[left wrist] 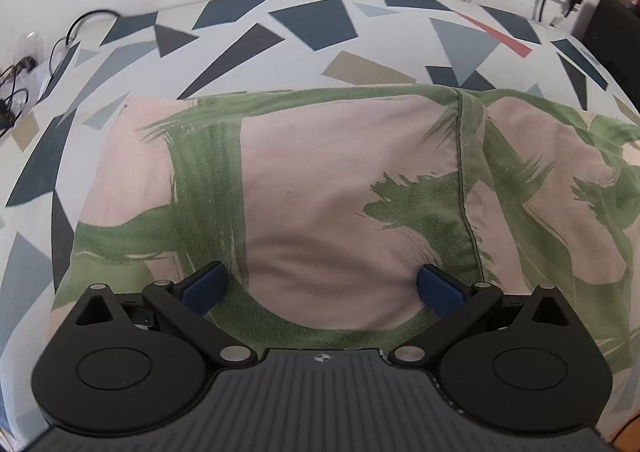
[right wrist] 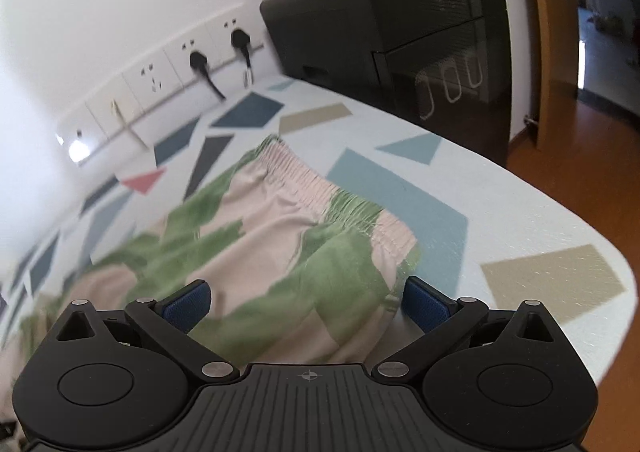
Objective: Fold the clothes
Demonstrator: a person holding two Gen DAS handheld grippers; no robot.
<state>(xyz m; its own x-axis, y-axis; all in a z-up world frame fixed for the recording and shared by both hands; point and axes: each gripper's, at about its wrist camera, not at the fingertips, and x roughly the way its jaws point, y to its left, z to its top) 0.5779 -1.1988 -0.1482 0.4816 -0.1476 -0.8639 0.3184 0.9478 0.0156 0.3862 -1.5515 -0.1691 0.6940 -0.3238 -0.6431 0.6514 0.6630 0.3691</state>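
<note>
The shorts (left wrist: 340, 192) are spread flat on the patterned bed (left wrist: 312, 24) — soft, light, limp cloth. Both the left gripper (left wrist: 320, 288) and right gripper (right wrist: 306, 302) are held above them, fingers spread, nothing pinched. The gathered waistband (right wrist: 320, 188) is judged the firmest hold.

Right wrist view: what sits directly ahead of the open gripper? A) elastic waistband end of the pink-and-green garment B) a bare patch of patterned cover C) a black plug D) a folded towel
A: the gathered elastic waistband of the pink-and-green garment lies just beyond the right gripper, whose pads stand wide apart and hold nothing.
</note>
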